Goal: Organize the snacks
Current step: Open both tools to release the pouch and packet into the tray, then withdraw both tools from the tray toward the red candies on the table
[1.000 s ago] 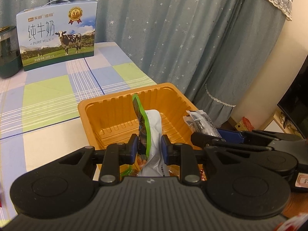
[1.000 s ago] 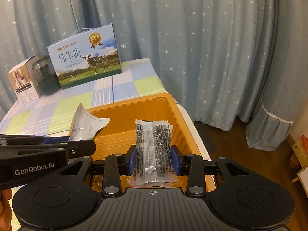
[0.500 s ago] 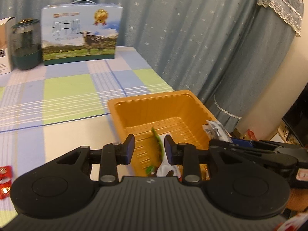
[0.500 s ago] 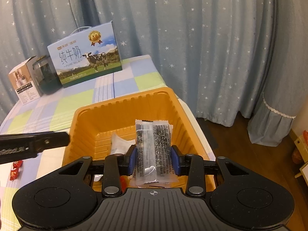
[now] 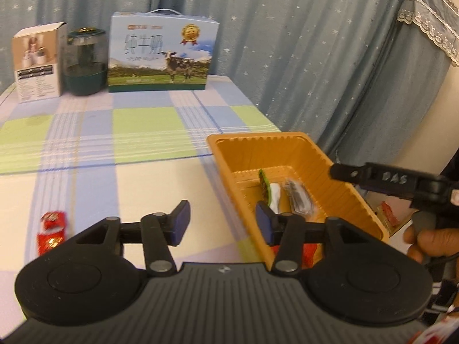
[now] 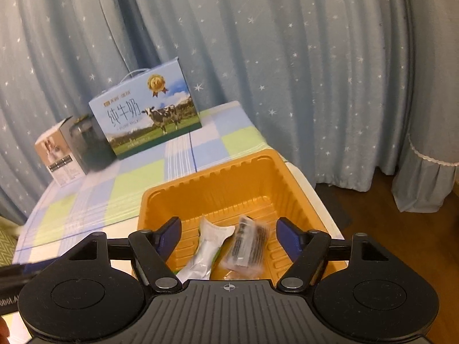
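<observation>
Below the right gripper (image 6: 228, 239), its jaws just opened wide and empty, the dark-speckled snack packet (image 6: 246, 248) is seen lying in the orange tray (image 6: 229, 172); the left gripper (image 5: 221, 222), also just opened with nothing held, could clip the tray's rim if swung carelessly toward the red candies (image 5: 51, 229).

Both wrist views over tray (image 5: 338, 169)

Blue-grey star-print curtains (image 6: 287, 57) behind a checked tablecloth (image 5: 114, 132); dark, seemingly wooden floor (image 6: 401, 243) at right; dim, warm light.
</observation>
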Motion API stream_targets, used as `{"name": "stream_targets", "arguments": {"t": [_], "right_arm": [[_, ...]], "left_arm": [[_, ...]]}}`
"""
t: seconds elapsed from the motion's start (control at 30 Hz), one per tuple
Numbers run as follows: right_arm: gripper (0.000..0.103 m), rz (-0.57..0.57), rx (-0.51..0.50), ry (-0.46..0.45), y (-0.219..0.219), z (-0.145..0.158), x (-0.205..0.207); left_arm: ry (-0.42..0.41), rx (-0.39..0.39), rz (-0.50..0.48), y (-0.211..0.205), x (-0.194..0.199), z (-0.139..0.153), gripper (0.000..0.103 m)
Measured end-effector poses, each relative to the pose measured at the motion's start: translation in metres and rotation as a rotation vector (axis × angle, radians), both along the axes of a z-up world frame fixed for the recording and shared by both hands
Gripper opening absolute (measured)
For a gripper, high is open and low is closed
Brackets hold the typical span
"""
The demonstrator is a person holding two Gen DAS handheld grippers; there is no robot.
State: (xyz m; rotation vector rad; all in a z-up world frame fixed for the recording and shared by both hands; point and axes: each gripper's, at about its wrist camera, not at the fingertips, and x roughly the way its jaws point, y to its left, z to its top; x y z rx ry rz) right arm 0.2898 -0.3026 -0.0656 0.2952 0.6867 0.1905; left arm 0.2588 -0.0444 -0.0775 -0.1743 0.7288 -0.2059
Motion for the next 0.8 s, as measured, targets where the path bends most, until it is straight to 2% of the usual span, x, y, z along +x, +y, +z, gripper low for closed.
{"name": "stream_targets", "arguments": {"t": [0.23,0.47,0.8], "right_arm": [[0.073,-0.055,0.040,0.006,0.000,0.013,-0.049],[0.073,-0.044,0.033,-0.008,0.016,0.029,-0.095],[0.073,0.020,-0.008,-0.015,0.044,0.042,-0.139]], "left_arm": [[0.016,0.010,0.044,0.018,-0.038,0.004,0.059],[0.003,0.029,0.068,0.033,-0.077,0.019,0.066],[-0.030,0.040,0.101,0.053,-0.124,0.041,0.072]]}}
